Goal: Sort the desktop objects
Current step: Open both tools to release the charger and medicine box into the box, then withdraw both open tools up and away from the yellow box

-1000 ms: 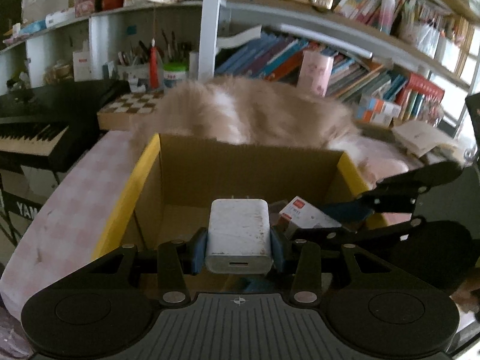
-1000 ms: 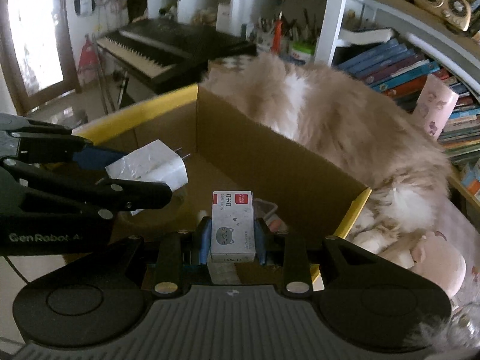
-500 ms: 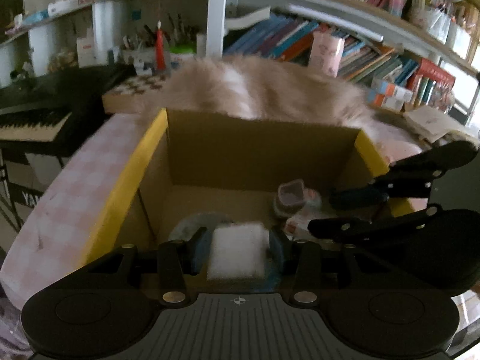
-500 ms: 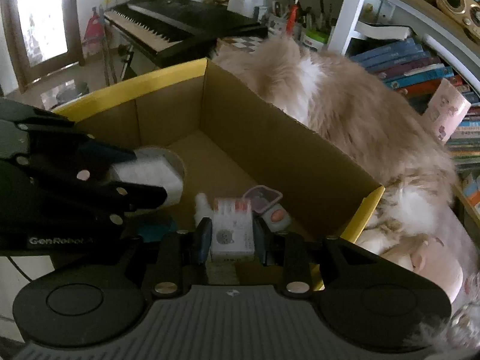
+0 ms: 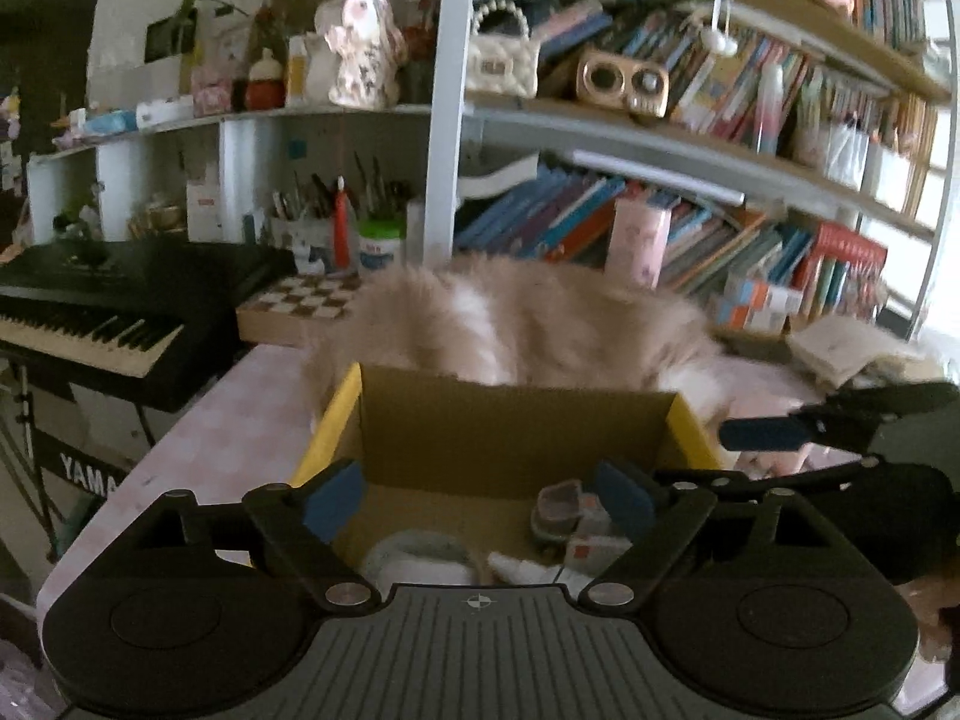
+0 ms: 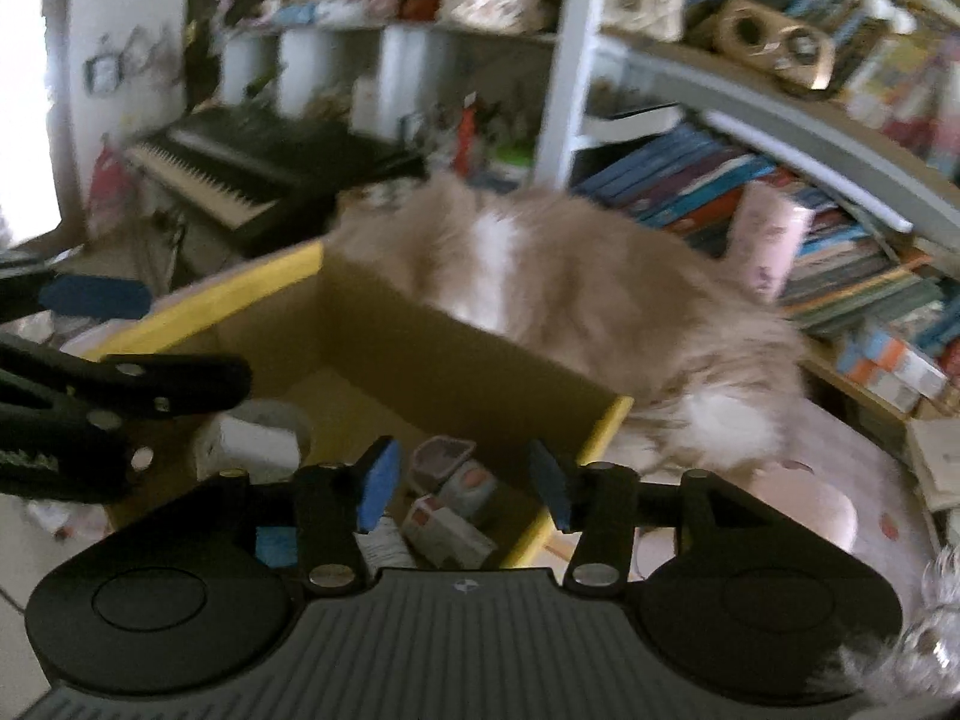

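An open cardboard box [image 5: 516, 432] with yellow rims stands in front of me. My left gripper [image 5: 479, 498] hovers over its near edge, jaws opening wide, nothing between them. Below it in the box lies the white charger [image 5: 420, 564]. My right gripper [image 6: 463, 483] is over the box's right corner, jaws opening, pads free. Under it lies the small white-and-red staple box [image 6: 450, 531], beside a small lidded container [image 6: 444, 456]. The charger [image 6: 252, 450] shows at the left of the right wrist view, under the left gripper's fingers [image 6: 150, 384].
A fluffy beige-and-white cat [image 5: 528, 324] lies right behind the box's far wall. A black keyboard piano [image 5: 90, 324] and a chessboard [image 5: 300, 306] stand to the left. Bookshelves [image 5: 690, 228] fill the back. A pink checked cloth [image 5: 198, 450] covers the table.
Both grippers opened and let go: the charger left the left jaws and the staple box the right, and both now lie in the box. Both grippers lifted and tipped up.
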{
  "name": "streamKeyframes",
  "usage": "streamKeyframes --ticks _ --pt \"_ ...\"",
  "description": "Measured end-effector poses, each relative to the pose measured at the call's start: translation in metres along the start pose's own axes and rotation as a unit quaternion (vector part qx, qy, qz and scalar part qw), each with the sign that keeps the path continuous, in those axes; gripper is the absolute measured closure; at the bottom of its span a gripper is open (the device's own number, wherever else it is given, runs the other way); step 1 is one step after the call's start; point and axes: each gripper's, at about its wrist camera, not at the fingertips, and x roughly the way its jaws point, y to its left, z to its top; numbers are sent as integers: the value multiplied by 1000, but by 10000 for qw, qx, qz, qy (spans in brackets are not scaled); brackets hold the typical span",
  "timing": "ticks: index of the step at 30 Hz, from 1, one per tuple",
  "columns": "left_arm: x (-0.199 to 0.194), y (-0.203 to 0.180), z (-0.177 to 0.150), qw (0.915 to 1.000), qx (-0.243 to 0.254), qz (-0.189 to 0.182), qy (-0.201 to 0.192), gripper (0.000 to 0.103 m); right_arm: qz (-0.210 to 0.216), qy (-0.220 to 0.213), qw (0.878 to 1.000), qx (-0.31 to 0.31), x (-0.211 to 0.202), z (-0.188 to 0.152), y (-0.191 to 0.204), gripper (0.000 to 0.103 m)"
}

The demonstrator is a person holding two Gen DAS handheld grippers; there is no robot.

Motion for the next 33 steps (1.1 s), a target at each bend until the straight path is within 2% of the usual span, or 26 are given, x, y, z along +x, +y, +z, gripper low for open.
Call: streamKeyframes --ticks 7,14,22,33 --pt "-25 0 -3 9994 -240 -94 -212 13 -475 -349 9968 541 -40 -13 -11 54" --pt "-57 -4 -22 9994 -232 -88 -246 8 -898 -415 9900 1005 -81 -43 -12 50" --pt "-91 -6 -52 9996 -287 -84 -22 8 -1063 -243 9872 1165 -117 -84 8 46" --pt "-131 -20 -96 9990 -200 -259 294 7 -1021 26 9880 1157 -158 -131 51 44"
